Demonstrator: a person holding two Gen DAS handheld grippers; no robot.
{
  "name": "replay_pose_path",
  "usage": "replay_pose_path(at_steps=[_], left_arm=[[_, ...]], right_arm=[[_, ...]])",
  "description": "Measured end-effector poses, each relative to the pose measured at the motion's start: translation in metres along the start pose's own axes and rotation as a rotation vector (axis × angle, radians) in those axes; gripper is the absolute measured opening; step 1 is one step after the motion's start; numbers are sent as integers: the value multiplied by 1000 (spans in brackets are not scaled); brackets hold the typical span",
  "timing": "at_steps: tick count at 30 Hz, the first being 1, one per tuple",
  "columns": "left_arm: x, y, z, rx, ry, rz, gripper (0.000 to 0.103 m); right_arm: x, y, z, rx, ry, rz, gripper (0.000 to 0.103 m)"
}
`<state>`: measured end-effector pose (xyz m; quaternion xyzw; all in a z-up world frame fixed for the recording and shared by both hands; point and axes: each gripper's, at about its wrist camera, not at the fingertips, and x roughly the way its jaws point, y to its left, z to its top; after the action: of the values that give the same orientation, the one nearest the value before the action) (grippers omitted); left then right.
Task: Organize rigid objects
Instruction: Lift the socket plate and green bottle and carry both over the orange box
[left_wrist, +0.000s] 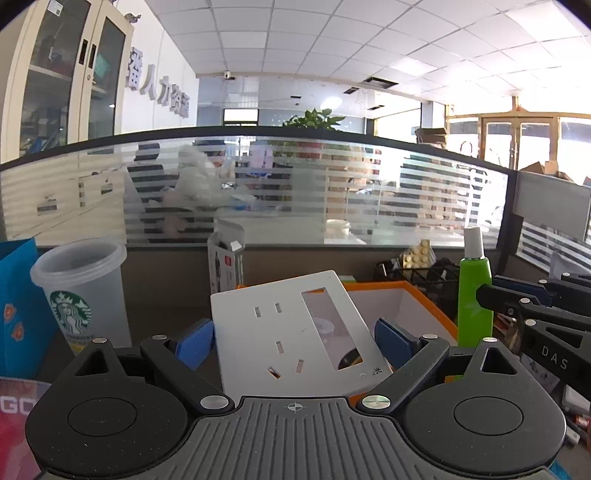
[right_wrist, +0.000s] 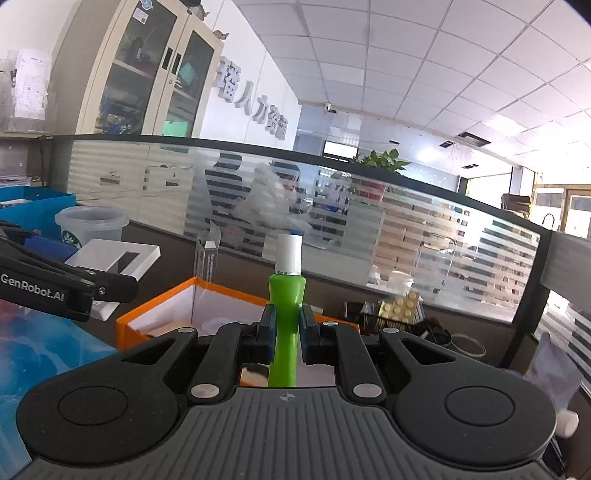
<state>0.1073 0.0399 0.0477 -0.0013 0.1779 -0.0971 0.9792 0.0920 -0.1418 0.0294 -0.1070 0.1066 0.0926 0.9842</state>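
Observation:
My left gripper (left_wrist: 295, 341) is shut on a white wall-socket panel (left_wrist: 291, 325); its blue pads (left_wrist: 194, 341) press the panel's two side edges and hold it tilted above an orange box (left_wrist: 436, 314). From the right wrist view, the panel (right_wrist: 110, 254) hangs in the left gripper (right_wrist: 88, 266) above the desk. My right gripper (right_wrist: 287, 325) is shut on the waist of a green bottle (right_wrist: 286, 291) with a white cap, held upright over the orange box (right_wrist: 155, 314). The left wrist view shows the bottle (left_wrist: 474, 295) at the right, with the right gripper's fingers (left_wrist: 517, 306) around it.
A translucent Starbucks cup (left_wrist: 79, 288) and a blue box (left_wrist: 18, 295) stand at the left. A clear packaging box (left_wrist: 227, 258) stands behind the orange box. A black wire basket (left_wrist: 424, 280) holding a yellow studded plate sits at the right. A striped glass partition (left_wrist: 295, 184) closes off the back of the desk.

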Motion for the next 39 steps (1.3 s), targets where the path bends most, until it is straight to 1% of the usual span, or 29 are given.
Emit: replay_pose_path(at_steps=[13, 22, 31, 39], left_arm=[[35, 1, 25, 3, 0, 12, 94], [66, -2, 35, 6, 24, 10, 94], [99, -2, 38, 3, 54, 18, 94], [127, -5, 29, 5, 103, 18, 94]], right_arm=[[37, -5, 26, -17, -10, 18, 11], [65, -14, 35, -14, -7, 18, 11], [93, -23, 33, -6, 15, 14, 11], [117, -25, 22, 10, 50, 15, 11]])
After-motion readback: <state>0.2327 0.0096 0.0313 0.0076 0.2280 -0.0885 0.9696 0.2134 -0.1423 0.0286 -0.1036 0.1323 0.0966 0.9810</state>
